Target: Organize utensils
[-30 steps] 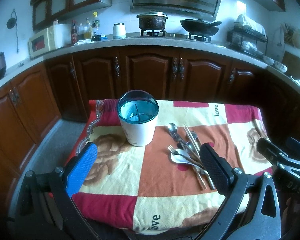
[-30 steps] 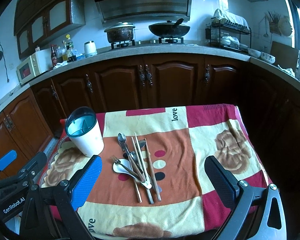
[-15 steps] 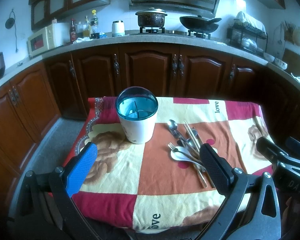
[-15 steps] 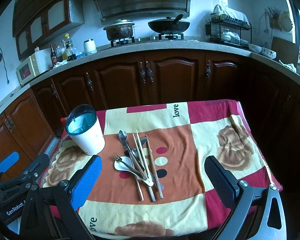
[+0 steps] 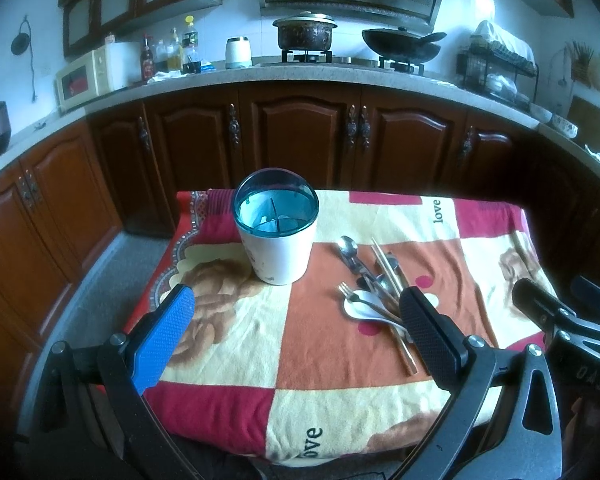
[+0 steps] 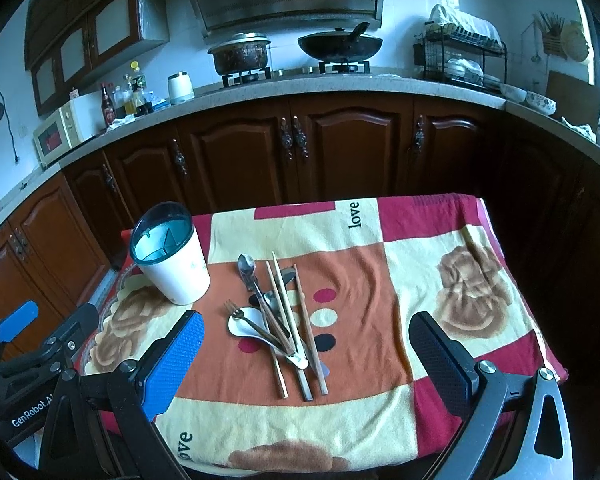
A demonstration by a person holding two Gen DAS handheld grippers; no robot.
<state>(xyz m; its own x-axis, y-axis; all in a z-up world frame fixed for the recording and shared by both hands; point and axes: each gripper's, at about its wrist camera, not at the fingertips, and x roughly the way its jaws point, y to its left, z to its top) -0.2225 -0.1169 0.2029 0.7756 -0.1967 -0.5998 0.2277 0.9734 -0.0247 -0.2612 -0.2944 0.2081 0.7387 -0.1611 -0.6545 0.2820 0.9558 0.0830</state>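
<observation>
A white utensil holder with a teal divided rim stands upright on the left of the cloth-covered table. To its right lies a pile of utensils: a metal spoon, a fork, a white ceramic spoon and several wooden chopsticks. My left gripper is open and empty, above the table's near edge. My right gripper is open and empty, held just short of the pile.
Dark wood kitchen cabinets and a countertop curve behind the table, with a pot, a wok, a microwave and a dish rack. Floor lies to the left of the table.
Both grippers have moved slightly, so the table sits a little lower and closer in the right wrist view. Nothing on the table has moved. Both grippers stay open.
</observation>
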